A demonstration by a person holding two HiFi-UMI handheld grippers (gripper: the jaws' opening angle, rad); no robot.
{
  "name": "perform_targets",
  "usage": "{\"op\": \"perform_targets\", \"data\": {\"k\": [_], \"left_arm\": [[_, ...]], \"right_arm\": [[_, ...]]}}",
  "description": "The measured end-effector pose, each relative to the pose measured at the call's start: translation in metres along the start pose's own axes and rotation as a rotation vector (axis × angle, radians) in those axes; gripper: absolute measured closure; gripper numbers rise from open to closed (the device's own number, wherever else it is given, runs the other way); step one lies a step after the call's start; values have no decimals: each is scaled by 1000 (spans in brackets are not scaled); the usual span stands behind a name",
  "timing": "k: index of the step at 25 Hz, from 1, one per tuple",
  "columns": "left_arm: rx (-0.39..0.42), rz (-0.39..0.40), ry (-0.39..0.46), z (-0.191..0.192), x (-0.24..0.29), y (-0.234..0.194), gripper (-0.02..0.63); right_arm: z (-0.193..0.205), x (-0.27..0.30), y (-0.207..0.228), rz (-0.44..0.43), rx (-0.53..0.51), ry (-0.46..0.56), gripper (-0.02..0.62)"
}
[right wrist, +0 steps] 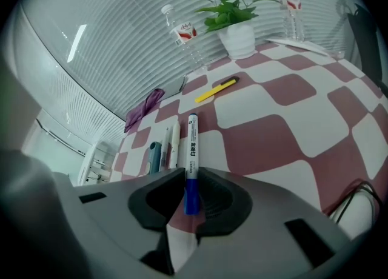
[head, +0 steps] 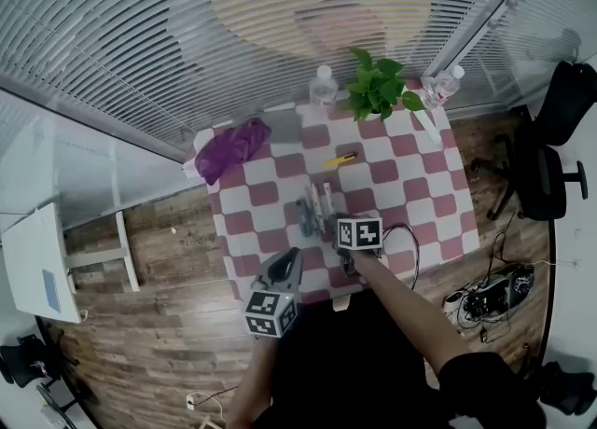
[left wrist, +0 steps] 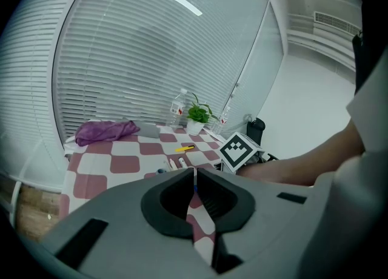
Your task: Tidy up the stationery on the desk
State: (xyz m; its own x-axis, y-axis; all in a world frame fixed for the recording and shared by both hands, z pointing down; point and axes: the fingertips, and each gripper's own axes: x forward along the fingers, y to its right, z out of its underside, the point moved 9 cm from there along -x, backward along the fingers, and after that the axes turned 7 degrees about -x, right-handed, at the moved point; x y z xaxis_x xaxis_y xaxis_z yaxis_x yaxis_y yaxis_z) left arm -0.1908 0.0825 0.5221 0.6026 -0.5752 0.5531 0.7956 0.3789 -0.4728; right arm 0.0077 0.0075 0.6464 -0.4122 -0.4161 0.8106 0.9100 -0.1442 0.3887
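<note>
Now, surface [head: 410,175]: covered by a red-and-white chequered cloth, set against windows with slatted blinds [head: 140,35].
Right tool [right wrist: 191,178]: clenched on a whiteboard marker [right wrist: 192,144]; it reaches over the near middle of the surface.
Whiteboard marker: white barrel with a blue end. The blue end sits between the jaws and the barrel sticks out ahead of them, pointing towards the far side of the surface.
Left tool [left wrist: 194,176]: clenched on nothing, its jaws pressed together. In the head view it hangs at the near left corner of the surface.
Row of pens: a white pen [right wrist: 175,143], a thin pen [right wrist: 167,147] and a teal one [right wrist: 154,156] lie side by side on the cloth, just left of the held marker and roughly parallel to it.
Yellow pen [right wrist: 217,90]: lies alone on a white square beyond the row, its dark tip towards the plant.
Potted plant [right wrist: 233,23]: green leaves in a white pot, at the far edge.
Water bottles: one bottle [right wrist: 182,32] left of the plant, another bottle [right wrist: 291,5] right of it, both upright.
Purple cloth [head: 233,145]: bunched at the far left corner, beside a flat grey item [head: 282,125].
Black cable [right wrist: 357,196]: loops on the near right part of the surface.
Office chair [head: 550,138]: on the wooden floor, right of the surface.
</note>
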Motion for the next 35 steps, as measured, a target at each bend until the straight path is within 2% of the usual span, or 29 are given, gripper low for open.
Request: {"op": "perform_targets", "data": {"k": [8, 13, 16, 21, 23, 25, 32, 35], "left_arm": [[-5, 3, 9, -3, 3, 2, 563], [-11, 0, 14, -2, 6, 5, 563], [-16, -2, 15, 0, 7, 7, 563], [-18, -2, 19, -1, 11, 11, 563], [-20, -5, 19, -1, 13, 13, 563], [-22, -10, 21, 0, 14, 14, 563], [-47, -42, 33, 1, 15, 17, 563], [-61, -60, 31, 2, 15, 17, 563]], "right_arm": [[-2, -4, 0, -59, 27, 21, 506], [-4, -12, 7, -64, -9, 26, 506], [-8, -17, 12, -67, -50, 28, 506], [-27, -21, 26, -53, -194, 28, 506], [-39, -21, 31, -42, -285, 25, 506], [-54, -22, 36, -17, -419, 25, 506], [-112, -14, 41, 76, -1030, -2, 474], [-126, -1, 45, 84, -1219, -56, 460]]}}
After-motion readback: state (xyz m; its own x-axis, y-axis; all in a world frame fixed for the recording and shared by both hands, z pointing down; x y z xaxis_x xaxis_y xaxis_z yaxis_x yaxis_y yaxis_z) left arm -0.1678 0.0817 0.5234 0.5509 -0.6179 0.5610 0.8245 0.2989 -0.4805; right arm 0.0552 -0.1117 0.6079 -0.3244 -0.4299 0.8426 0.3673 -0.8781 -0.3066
